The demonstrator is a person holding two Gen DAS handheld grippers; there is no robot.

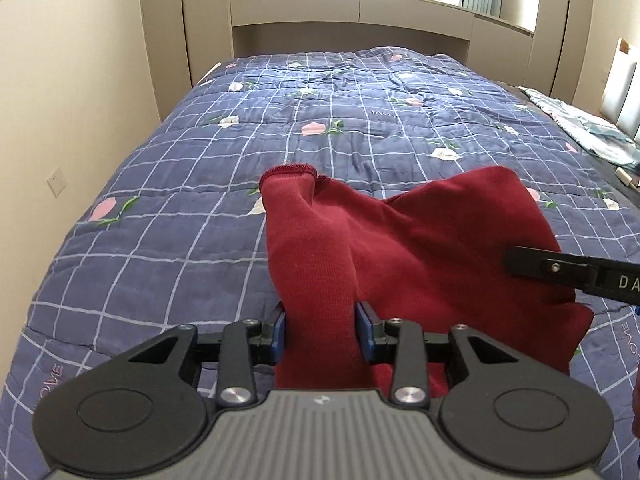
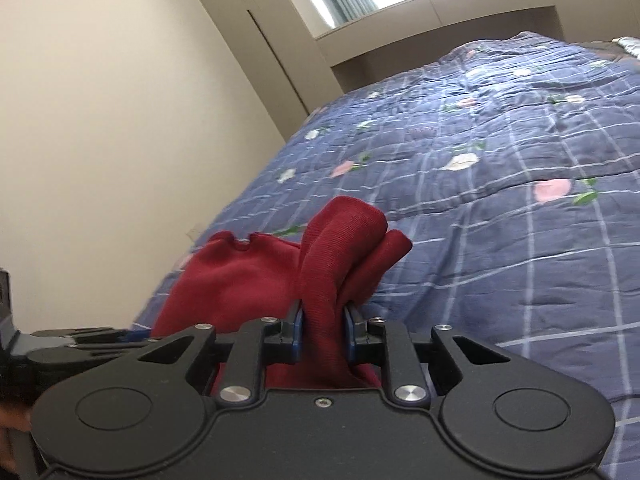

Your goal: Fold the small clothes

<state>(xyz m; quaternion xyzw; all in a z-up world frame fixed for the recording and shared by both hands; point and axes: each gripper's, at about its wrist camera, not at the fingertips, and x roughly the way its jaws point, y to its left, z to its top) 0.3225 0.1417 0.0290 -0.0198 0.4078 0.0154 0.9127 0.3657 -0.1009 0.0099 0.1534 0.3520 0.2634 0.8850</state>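
Observation:
A dark red knit garment (image 1: 420, 248) lies bunched at the near end of a blue checked floral quilt (image 1: 320, 120). In the left wrist view a band of it, ending in a hemmed edge at the far end, runs between the blue pads of my left gripper (image 1: 322, 322), which is shut on it. A finger of the right gripper (image 1: 560, 270) reaches in from the right over the cloth. In the right wrist view my right gripper (image 2: 324, 322) is shut on a rolled fold of the same garment (image 2: 240, 280), which rises in front of the pads. The left gripper's black body (image 2: 72, 340) sits at the left edge.
The quilt (image 2: 520, 160) stretches away to a beige built-in niche (image 1: 352, 20) under a window. A cream wall with a socket (image 1: 56, 182) runs along the left side. A light blue patterned cloth (image 1: 592, 128) lies at the bed's right edge.

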